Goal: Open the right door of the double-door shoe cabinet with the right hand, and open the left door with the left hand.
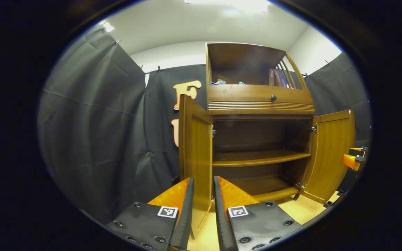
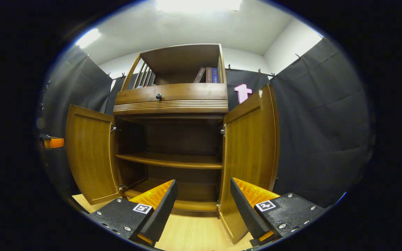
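Both doors of the brown wooden double-door shoe cabinet point(image 2: 173, 139) stand swung open. Left gripper point(image 1: 203, 190) jaws narrow, straddling left door point(image 1: 195, 157) edge. Right gripper point(image 2: 202, 193) jaws wide, right door point(image 2: 248, 153) edge between them, no contact visible. Risk: pulling away sideways snags a door, swinging it shut.

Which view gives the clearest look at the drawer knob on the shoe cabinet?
The right gripper view: the drawer knob faces the camera near the drawer front's middle. The left gripper view shows the same drawer knob, just as unobstructed, but farther off to the side.
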The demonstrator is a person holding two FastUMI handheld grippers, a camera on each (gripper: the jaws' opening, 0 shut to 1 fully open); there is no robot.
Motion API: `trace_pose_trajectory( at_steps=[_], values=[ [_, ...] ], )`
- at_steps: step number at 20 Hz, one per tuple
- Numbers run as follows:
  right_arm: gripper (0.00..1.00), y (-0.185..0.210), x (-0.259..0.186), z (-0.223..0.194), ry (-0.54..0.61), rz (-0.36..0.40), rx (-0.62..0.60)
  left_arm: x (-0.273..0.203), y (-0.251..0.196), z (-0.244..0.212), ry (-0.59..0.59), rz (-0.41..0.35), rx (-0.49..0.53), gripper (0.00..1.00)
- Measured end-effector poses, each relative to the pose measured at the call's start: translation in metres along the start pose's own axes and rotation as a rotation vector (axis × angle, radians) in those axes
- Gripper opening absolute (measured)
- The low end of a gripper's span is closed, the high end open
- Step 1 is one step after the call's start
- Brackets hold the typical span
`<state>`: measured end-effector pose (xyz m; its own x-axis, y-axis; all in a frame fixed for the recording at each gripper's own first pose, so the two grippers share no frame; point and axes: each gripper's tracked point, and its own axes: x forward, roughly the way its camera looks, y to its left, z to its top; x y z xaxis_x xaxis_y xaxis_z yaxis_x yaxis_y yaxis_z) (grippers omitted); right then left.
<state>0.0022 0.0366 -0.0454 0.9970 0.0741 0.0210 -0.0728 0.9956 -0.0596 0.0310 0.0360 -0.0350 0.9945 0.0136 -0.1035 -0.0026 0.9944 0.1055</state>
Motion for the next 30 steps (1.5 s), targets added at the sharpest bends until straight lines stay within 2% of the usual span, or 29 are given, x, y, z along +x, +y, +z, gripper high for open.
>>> trace_pose_trajectory(
  at_steps=[1,2,3,4,6,7,8,10,11,12,13,15,16,17,18,30],
  values=[
    [0.98,-0.003,-0.002,0.006,-0.006,0.002,-0.004,0.000,-0.009,0.003,0.006,-0.003,0.001,0.35],
    [0.97,-0.007,-0.004,0.012,-0.010,-0.001,-0.002,0.001,-0.013,0.006,0.002,-0.002,0.008,0.47],
    [0.92,-0.009,-0.005,0.016,-0.014,0.000,-0.001,0.002,-0.022,0.009,-0.006,-0.015,0.010,0.59],
    [0.97,-0.012,-0.006,0.020,-0.015,0.000,0.001,0.003,-0.029,0.012,-0.013,-0.017,0.006,0.70],
    [0.97,-0.019,-0.009,0.026,-0.024,-0.006,0.002,0.006,-0.044,0.014,-0.007,-0.042,-0.031,0.73],
    [0.97,-0.022,-0.009,0.028,-0.027,-0.012,-0.005,0.007,-0.048,0.015,-0.004,-0.044,-0.048,0.90],
    [0.92,-0.025,-0.010,0.029,-0.029,-0.018,-0.013,0.008,-0.049,0.015,0.003,-0.035,-0.050,0.93],
    [0.92,-0.026,-0.011,0.031,-0.027,-0.017,-0.025,0.009,-0.055,0.024,-0.017,-0.034,-0.030,1.00],
    [0.97,-0.025,-0.011,0.031,-0.026,-0.016,-0.028,0.010,-0.060,0.026,-0.023,-0.037,-0.020,0.99],
    [0.97,-0.025,-0.011,0.031,-0.028,-0.015,-0.032,0.011,-0.064,0.025,-0.028,-0.047,-0.014,0.99],
    [0.92,-0.025,-0.012,0.032,-0.027,-0.014,-0.037,0.011,-0.069,0.024,-0.031,-0.056,-0.010,0.99],
    [0.92,-0.023,-0.011,0.029,-0.022,-0.011,-0.036,0.013,-0.073,0.021,-0.024,-0.065,-0.011,0.99],
    [0.97,-0.021,-0.011,0.029,-0.021,-0.008,-0.034,0.011,-0.074,0.019,-0.019,-0.069,-0.014,0.99],
    [0.97,-0.021,-0.010,0.029,-0.022,-0.006,-0.032,0.011,-0.074,0.019,-0.017,-0.069,-0.015,0.99],
    [0.92,-0.019,-0.011,0.029,-0.025,-0.002,-0.029,0.012,-0.073,0.018,-0.016,-0.066,-0.014,0.99],
    [0.92,-0.016,-0.010,0.033,-0.038,0.009,-0.019,0.007,-0.056,0.029,-0.045,-0.016,-0.010,0.99]
  ],
)
